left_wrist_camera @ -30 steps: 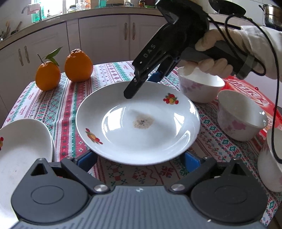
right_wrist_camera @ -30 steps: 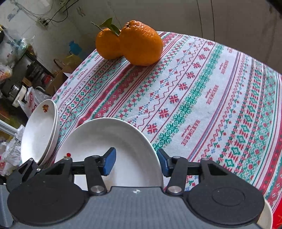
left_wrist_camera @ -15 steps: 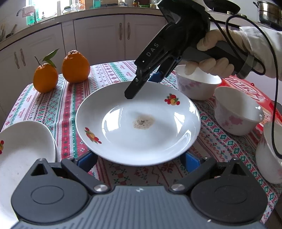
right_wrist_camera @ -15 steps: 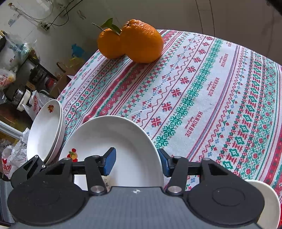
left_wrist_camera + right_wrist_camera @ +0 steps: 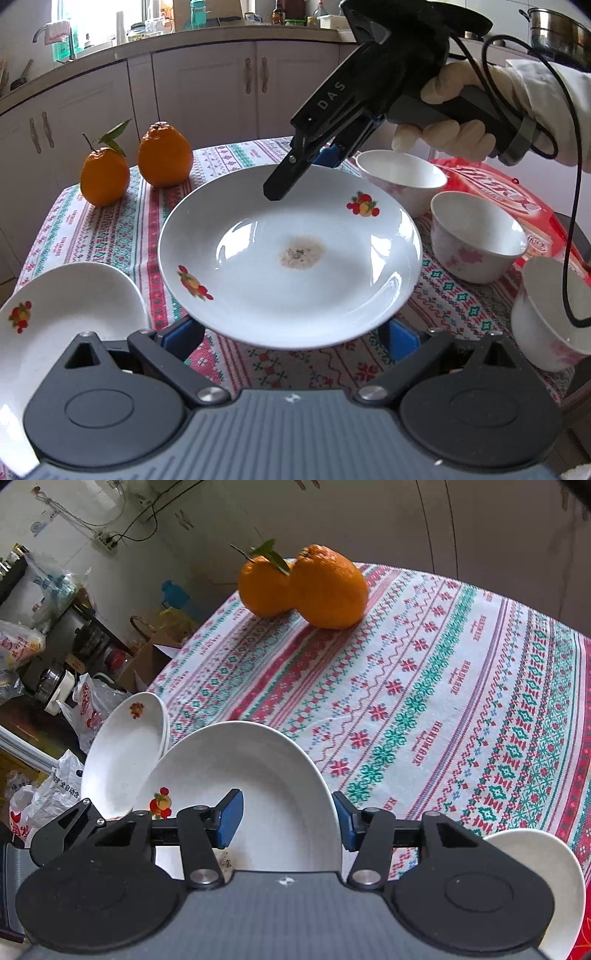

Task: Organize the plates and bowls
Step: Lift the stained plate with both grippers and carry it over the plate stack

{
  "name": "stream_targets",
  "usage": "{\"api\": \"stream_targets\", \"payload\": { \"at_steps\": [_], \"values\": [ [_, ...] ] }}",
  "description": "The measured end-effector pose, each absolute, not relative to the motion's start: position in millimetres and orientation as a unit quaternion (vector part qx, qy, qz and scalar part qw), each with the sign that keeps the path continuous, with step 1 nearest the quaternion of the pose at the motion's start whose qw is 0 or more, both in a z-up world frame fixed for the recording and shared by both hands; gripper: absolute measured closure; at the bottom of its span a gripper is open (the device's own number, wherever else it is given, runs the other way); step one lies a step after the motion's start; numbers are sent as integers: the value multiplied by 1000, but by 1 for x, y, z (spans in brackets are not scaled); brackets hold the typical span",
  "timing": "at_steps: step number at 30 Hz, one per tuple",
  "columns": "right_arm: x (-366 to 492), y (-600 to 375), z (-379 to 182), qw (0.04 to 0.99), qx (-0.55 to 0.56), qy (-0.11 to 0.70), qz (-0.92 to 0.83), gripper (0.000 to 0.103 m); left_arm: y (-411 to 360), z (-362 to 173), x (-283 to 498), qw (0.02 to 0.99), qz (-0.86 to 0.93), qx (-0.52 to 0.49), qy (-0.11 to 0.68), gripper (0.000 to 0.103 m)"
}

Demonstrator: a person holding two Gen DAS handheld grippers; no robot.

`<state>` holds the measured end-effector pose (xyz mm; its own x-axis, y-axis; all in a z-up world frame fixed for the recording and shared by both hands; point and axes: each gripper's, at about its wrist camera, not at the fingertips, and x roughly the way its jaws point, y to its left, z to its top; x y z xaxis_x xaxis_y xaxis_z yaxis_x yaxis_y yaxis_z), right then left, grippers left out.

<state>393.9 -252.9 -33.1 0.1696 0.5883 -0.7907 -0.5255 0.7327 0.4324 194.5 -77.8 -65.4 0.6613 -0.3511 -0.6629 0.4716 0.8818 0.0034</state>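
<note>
one fruit-patterned plate [image 5: 288, 258] is pinched at its far rim by the right gripper [image 5: 295, 173], lifted for stacking. left gripper [image 5: 291, 332] spread wide beneath its near edge, gripping nothing, likely as support.

Both pictures are bright with soft daylight from the window [image 5: 99, 22]. The plate [image 5: 290, 254] shows white glare. Edges bend strongly and corners are dark.
</note>
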Motion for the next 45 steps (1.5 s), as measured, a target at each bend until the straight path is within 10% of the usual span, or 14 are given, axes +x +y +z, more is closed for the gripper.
{"api": "stream_targets", "payload": {
  "at_steps": [45],
  "values": [
    [363, -67, -17, 728, -20, 524, 441, 45, 57, -44, 128, 935, -119, 43, 332, 3]
  ]
}}
